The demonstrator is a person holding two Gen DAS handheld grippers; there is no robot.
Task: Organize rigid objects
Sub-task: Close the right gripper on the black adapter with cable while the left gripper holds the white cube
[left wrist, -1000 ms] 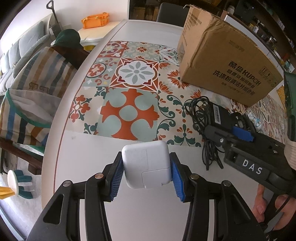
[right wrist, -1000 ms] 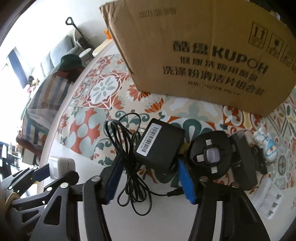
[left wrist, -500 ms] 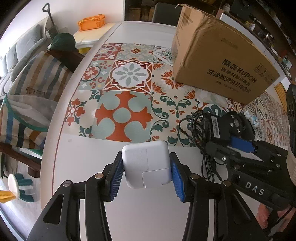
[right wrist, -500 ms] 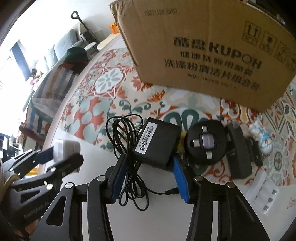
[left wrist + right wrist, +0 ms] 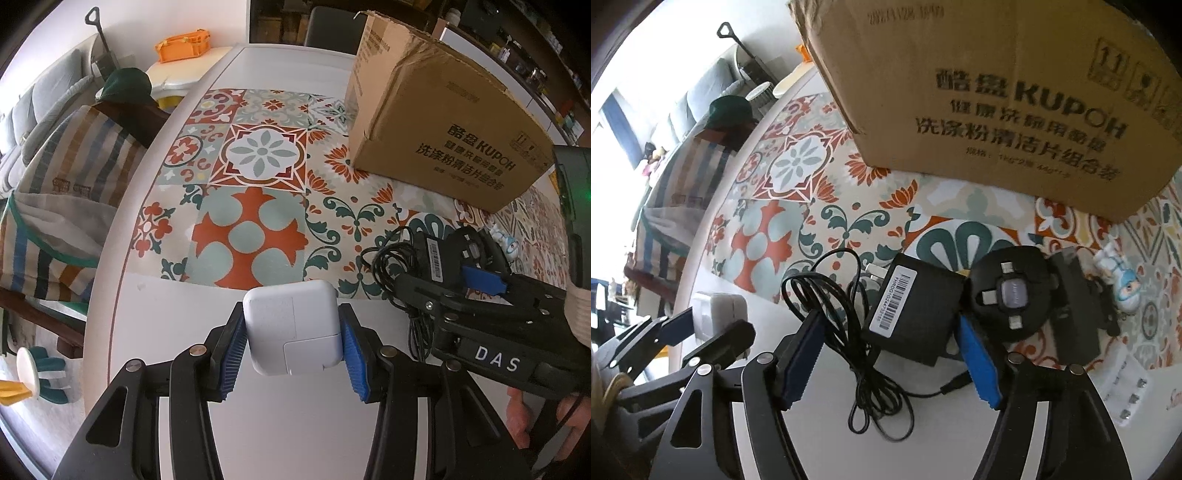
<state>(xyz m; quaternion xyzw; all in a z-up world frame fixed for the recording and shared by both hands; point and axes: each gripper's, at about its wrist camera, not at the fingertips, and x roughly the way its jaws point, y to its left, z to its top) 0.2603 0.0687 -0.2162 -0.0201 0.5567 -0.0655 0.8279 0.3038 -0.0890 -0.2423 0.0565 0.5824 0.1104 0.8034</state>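
The left gripper (image 5: pixel 293 349) sits at the lower centre of its frame, its ribbed blue fingers (image 5: pixel 232 360) clenched on the two flat sides of a white charger (image 5: pixel 293 326): a smooth, glossy, rounded-corner plastic block, nearly square, with no clear long axis. Its broad face, with an inset square panel at the lower right, is turned toward the camera, above the plain white bench (image 5: pixel 177 325).

In the right view, the right gripper (image 5: pixel 892 360) has its fingers opening around a black power adapter (image 5: pixel 916 314), a matte boxy brick with a barcode label, its long axis running up and down the frame. Its thin black cable (image 5: pixel 846 332) loops at centre. Just right lies a round black plug adapter (image 5: pixel 1010 291) on the patterned mat (image 5: pixel 798 173); a cardboard box (image 5: pixel 997 96) fills the top.
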